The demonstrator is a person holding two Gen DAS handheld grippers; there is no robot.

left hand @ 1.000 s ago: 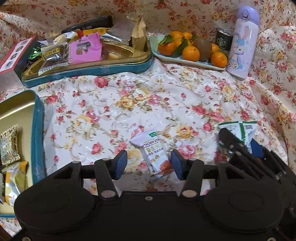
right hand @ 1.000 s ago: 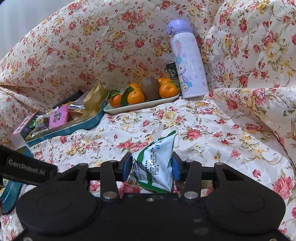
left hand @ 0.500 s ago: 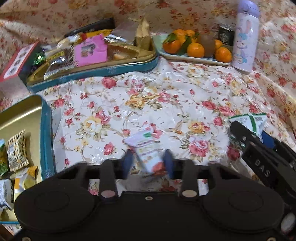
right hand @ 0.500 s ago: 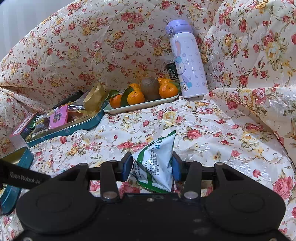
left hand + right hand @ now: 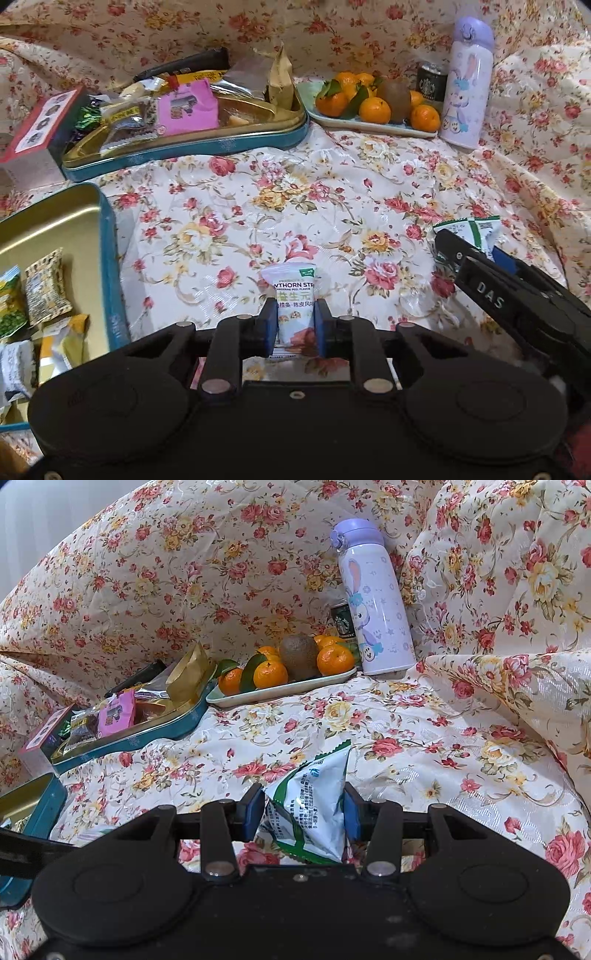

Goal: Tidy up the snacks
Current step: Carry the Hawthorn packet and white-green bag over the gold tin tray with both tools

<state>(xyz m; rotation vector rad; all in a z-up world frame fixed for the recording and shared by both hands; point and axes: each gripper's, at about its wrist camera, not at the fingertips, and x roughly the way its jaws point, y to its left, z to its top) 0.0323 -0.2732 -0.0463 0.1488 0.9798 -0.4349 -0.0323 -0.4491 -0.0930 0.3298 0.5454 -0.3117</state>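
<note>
My left gripper (image 5: pixel 294 325) is shut on a small white hawthorn strip packet (image 5: pixel 294 295), held upright just above the floral cloth. My right gripper (image 5: pixel 301 812) is shut on a white and green snack bag (image 5: pixel 314 794); that gripper also shows in the left wrist view (image 5: pixel 466 246), at the right, with the bag (image 5: pixel 484 230). A gold tin with a teal rim (image 5: pixel 109 258) at the left holds several wrapped snacks (image 5: pixel 44 291). A second teal tin (image 5: pixel 221 142) at the back holds mixed snacks, among them a pink packet (image 5: pixel 186 109).
A plate of tangerines and a kiwi (image 5: pixel 373 107) stands at the back, with a dark can (image 5: pixel 430 81) and a lilac rabbit bottle (image 5: pixel 467 77) to its right. A red-edged box (image 5: pixel 33 125) lies at the far left. Floral cloth (image 5: pixel 314 192) rises behind and at the right.
My left gripper has closed on the hawthorn packet, which lay on the cloth between open fingers a second ago, and has lifted it upright. My right gripper keeps its hold on the green bag.
</note>
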